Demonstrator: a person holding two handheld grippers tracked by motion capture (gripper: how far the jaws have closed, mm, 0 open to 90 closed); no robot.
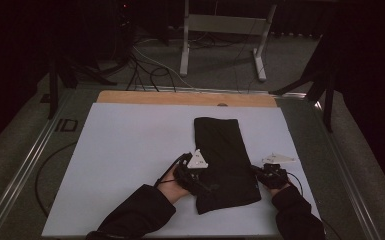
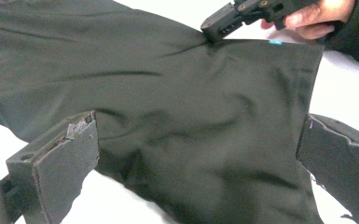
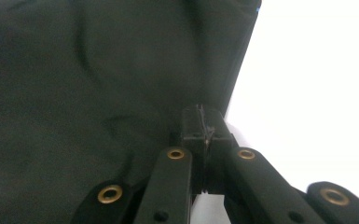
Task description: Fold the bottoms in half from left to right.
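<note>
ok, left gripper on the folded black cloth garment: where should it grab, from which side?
Probably the near-left edge of the black cloth garment, coming in low from the left. The left gripper has its jaws wide open astride that flat edge, opposite the right gripper, shut on the right hem.

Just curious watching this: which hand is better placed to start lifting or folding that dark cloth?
The right, probably. The right claw is already shut on the edge of the dark cloth, puckering it. The left claw stands wide open with cloth between its jaws, gripping nothing, so it would have to close first.
</note>
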